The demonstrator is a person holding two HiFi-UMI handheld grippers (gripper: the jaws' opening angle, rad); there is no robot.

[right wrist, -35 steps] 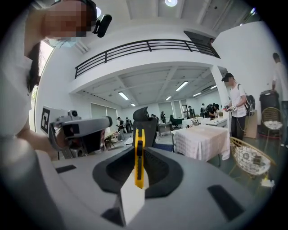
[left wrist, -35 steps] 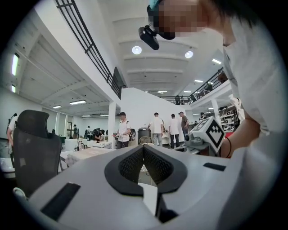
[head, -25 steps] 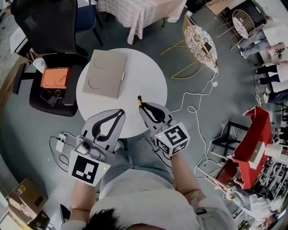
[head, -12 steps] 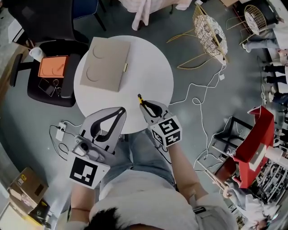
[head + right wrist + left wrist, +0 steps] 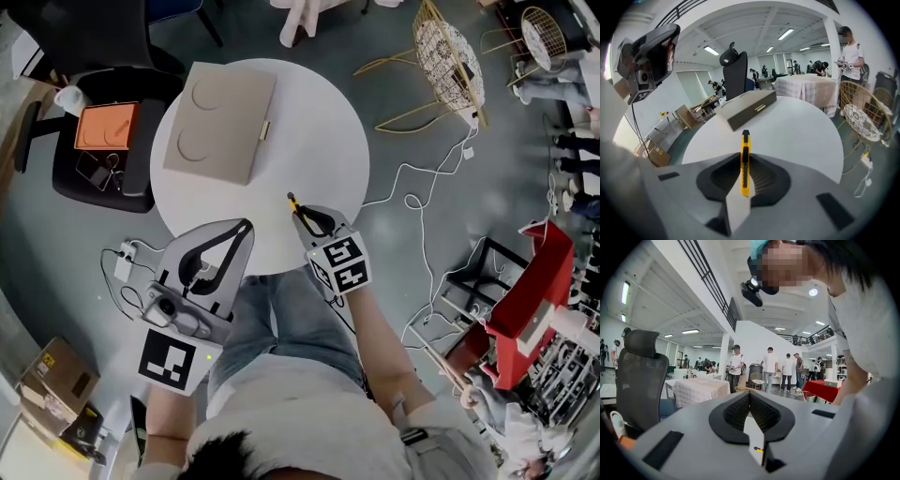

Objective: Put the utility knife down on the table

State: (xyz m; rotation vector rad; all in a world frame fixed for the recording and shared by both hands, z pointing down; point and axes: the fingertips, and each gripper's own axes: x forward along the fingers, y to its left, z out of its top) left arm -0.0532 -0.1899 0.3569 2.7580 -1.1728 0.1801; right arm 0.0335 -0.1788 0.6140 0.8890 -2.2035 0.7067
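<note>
Pinching the yellow utility knife (image 5: 745,157) between its jaws, my right gripper (image 5: 307,217) holds it over the near part of the white round table (image 5: 319,112). My left gripper (image 5: 751,399) is pressed together, empty.

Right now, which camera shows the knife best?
The right gripper view: the knife shows nearly whole, clamped in the right gripper. The head view shows only its tip past the jaws; the left gripper view, nothing.
</note>
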